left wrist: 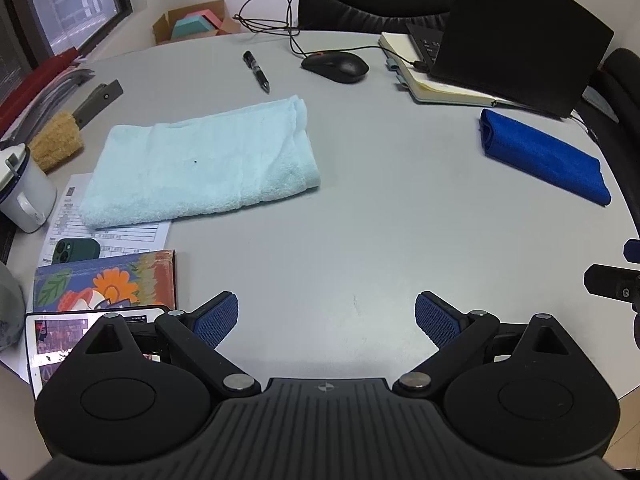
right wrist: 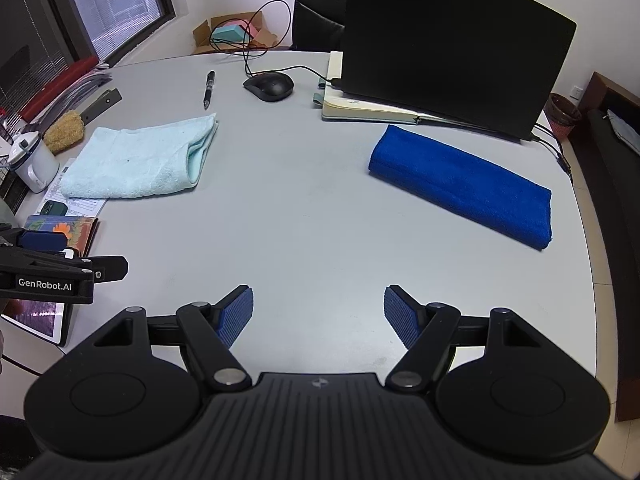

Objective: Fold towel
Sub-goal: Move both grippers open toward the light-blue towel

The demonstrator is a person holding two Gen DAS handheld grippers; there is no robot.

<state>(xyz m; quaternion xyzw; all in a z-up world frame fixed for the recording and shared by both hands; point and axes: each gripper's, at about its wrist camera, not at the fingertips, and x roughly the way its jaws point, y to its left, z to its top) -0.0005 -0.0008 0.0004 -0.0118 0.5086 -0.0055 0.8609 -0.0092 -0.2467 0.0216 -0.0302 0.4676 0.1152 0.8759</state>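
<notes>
Nearest, the left tongs [left wrist: 326, 320] and the right tongs [right wrist: 318, 314] both hang spread wide over bare grey surface [left wrist: 340, 240], gripping nothing. At the left edge lie a tablet [left wrist: 60, 340], a flowered book [left wrist: 108, 280] and a green phone [left wrist: 76, 249] on a printed sheet [left wrist: 132, 236]. Beyond, the light blue towel [left wrist: 204, 164] lies folded flat, its near corner over that sheet; a white mug [left wrist: 24, 188] and a brush [left wrist: 60, 140] sit just left of it. The dark blue towel [right wrist: 464, 184] lies folded near the right edge. Between the towels the middle is open. Farther back are a pen [left wrist: 256, 70], a mouse [left wrist: 336, 66], and a laptop [right wrist: 452, 40] on a notebook [right wrist: 360, 110].
</notes>
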